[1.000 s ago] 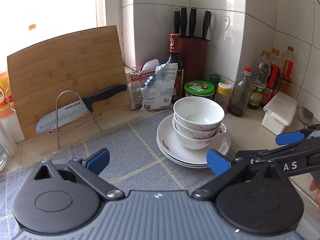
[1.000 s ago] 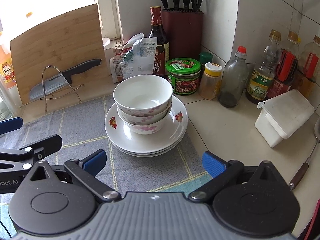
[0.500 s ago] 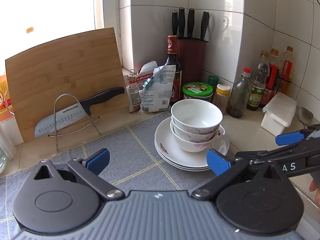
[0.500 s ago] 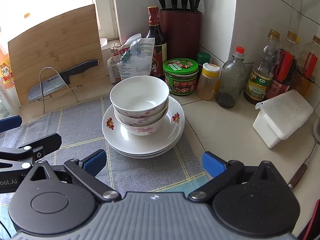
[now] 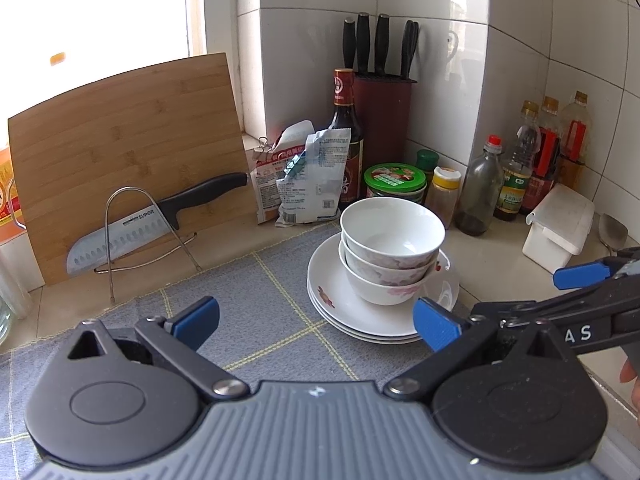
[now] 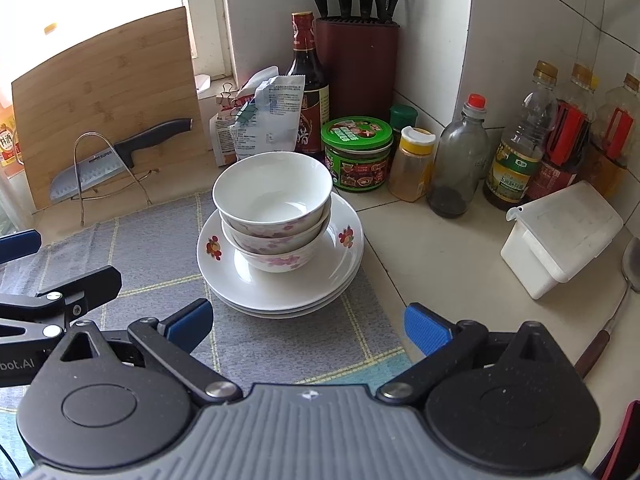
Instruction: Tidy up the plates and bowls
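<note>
Three nested bowls (image 6: 273, 204) sit on a stack of flowered plates (image 6: 280, 280), which rests on the grey checked mat (image 6: 160, 256) near the countertop corner. The left gripper (image 5: 316, 316) and right gripper (image 6: 308, 326) hang just short of the stack, fingers spread wide, holding nothing.

Lighting: daylight from window (image 5: 100, 12) at upper left, blown out to pure white in both views. Tiled wall (image 5: 440, 40) carries a bright vertical glare streak. Shadows on the tabletop (image 6: 440, 248) soft and faint. Focus: sharp throughout. Distortion: strong fisheye bowing of tile lines, dark vignette at upper right corners
</note>
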`<state>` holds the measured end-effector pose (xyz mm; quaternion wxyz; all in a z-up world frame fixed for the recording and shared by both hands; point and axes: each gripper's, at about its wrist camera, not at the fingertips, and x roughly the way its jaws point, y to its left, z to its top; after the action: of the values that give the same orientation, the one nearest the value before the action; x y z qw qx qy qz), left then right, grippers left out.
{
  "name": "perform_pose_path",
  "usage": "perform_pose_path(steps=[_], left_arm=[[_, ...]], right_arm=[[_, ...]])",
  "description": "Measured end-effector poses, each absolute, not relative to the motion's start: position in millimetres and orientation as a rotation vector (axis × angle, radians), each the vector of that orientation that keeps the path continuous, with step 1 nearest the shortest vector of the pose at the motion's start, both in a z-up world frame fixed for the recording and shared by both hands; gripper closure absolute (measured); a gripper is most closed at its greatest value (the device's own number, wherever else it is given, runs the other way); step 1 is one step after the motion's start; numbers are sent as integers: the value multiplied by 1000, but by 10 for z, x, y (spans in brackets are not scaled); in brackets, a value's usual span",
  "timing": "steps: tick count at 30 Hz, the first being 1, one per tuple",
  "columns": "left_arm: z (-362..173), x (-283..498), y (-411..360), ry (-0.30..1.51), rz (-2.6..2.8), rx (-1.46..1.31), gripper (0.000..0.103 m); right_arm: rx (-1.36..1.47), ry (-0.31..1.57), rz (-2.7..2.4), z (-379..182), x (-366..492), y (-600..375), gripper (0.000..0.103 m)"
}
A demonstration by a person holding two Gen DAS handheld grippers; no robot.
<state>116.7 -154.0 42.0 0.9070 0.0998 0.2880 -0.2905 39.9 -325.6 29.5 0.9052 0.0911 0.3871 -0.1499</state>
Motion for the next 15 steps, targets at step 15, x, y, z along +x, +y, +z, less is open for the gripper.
perform_pose_path(steps=[15], left_arm=[[411,1181,-1558,593,-600,210,1]], right_arm=[[183,802,-315,293,410,-3267,0]])
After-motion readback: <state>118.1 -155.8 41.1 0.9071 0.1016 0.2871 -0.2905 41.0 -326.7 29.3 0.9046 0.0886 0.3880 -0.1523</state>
